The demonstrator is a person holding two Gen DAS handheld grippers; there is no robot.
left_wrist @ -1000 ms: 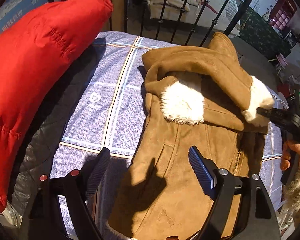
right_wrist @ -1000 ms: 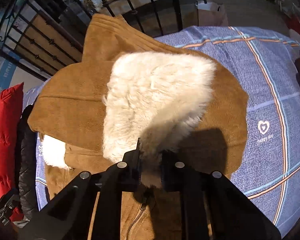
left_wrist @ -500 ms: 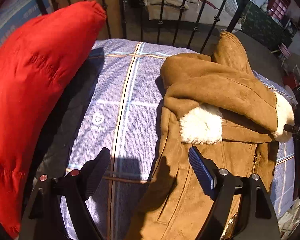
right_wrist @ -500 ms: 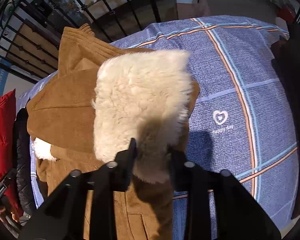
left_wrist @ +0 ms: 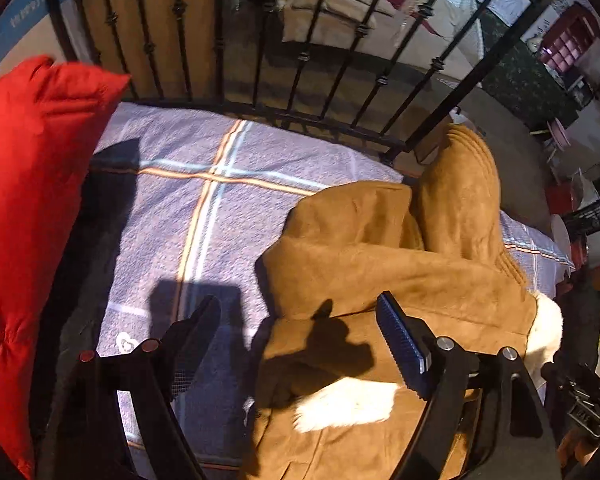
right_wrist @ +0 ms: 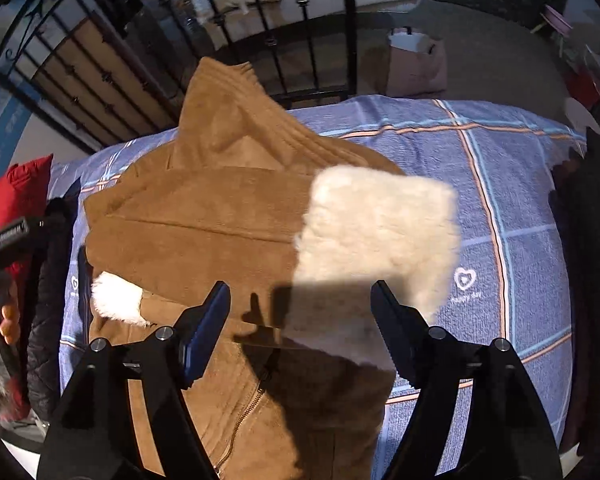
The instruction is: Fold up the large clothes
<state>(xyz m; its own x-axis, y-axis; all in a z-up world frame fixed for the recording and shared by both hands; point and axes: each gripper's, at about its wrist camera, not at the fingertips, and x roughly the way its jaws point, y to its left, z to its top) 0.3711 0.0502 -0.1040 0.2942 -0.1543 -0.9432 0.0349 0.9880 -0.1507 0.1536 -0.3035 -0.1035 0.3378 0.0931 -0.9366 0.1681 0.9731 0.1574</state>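
Tan suede coat [right_wrist: 204, 216] with cream fleece cuffs [right_wrist: 376, 216] on lilac plaid bedsheet [left_wrist: 204, 216]; red pillow [left_wrist: 24, 208] beside.

A puffy red quilted jacket [left_wrist: 28, 208] is lying along the edge of the blue plaid bedsheet [left_wrist: 204, 216], a black iron bedrail [left_wrist: 300, 64] standing behind.

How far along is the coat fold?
Done: both sleeves of the tan coat lie crossed over its front, the fleece cuff resting on top. In hand: nothing; the right gripper has its jaws opening above that cuff, the left gripper open over the coat's edge. Left: folding the body; the zipper front lies unfolded.
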